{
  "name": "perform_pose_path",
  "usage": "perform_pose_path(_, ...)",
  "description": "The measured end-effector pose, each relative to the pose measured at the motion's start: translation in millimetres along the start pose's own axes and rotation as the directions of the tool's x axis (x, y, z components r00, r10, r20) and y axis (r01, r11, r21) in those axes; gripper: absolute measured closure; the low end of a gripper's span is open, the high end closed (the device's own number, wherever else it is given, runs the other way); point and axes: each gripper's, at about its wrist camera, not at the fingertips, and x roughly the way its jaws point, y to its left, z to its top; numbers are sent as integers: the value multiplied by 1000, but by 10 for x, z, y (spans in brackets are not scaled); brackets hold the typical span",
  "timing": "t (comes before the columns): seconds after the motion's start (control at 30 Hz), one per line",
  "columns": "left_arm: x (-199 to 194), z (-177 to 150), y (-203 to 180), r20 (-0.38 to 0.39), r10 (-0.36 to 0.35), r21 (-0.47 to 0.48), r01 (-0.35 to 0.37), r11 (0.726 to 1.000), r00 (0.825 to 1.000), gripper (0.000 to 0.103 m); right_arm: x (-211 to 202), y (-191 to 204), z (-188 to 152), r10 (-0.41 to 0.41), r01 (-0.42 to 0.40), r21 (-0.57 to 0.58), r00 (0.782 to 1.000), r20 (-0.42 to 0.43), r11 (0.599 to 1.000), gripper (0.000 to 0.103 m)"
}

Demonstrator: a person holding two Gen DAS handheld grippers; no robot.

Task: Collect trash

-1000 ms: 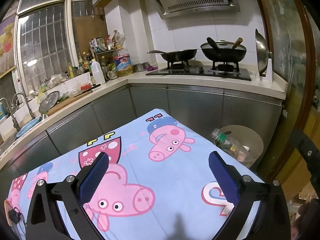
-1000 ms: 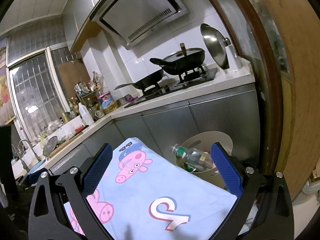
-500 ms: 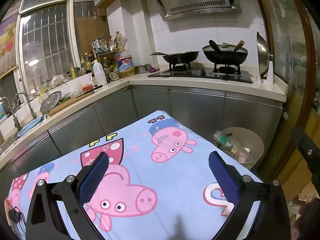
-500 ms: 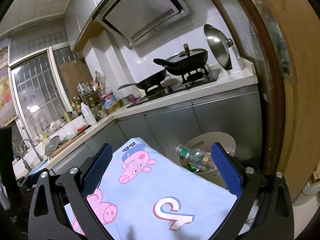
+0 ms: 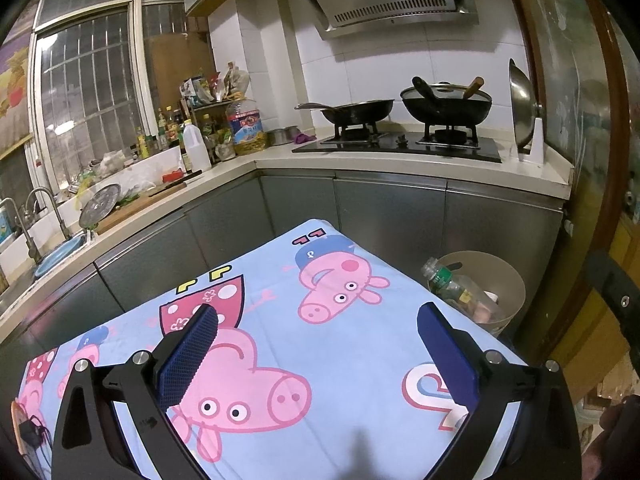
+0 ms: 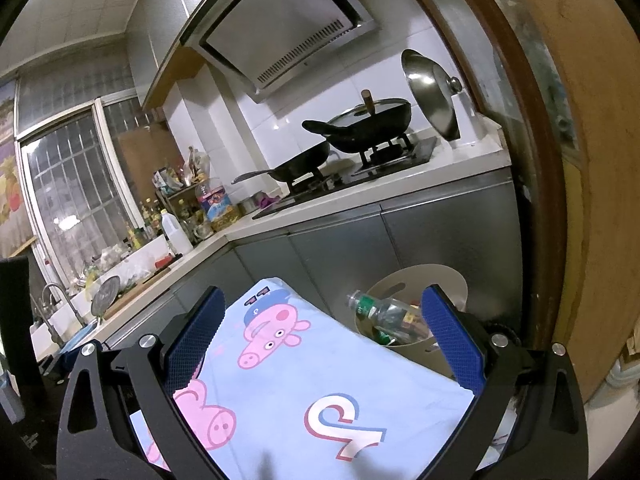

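Ahead of right gripper [image 6: 322, 344]: round beige plastic bin [image 6: 448, 280] holding clear plastic bottle [image 6: 384, 314].
Left gripper [image 5: 318, 350]: spread wide, empty, above light-blue cartoon-pig cloth [image 5: 340, 356].
Right gripper: spread wide, empty.

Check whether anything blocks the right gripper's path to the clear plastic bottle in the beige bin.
Nothing visible does. The open right gripper hangs above the cartoon-print blue cloth; the clear plastic bottle lies exposed atop the round beige bin beyond the cloth's edge.
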Motion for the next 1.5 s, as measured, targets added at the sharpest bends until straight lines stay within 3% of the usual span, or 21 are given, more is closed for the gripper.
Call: perform_pose_path(1.5, 56, -3, 58, -14, 2, 5, -1, 1000, 1000, 4, 33, -22, -101, -3, 3, 2, 1000, -20, 1000, 5)
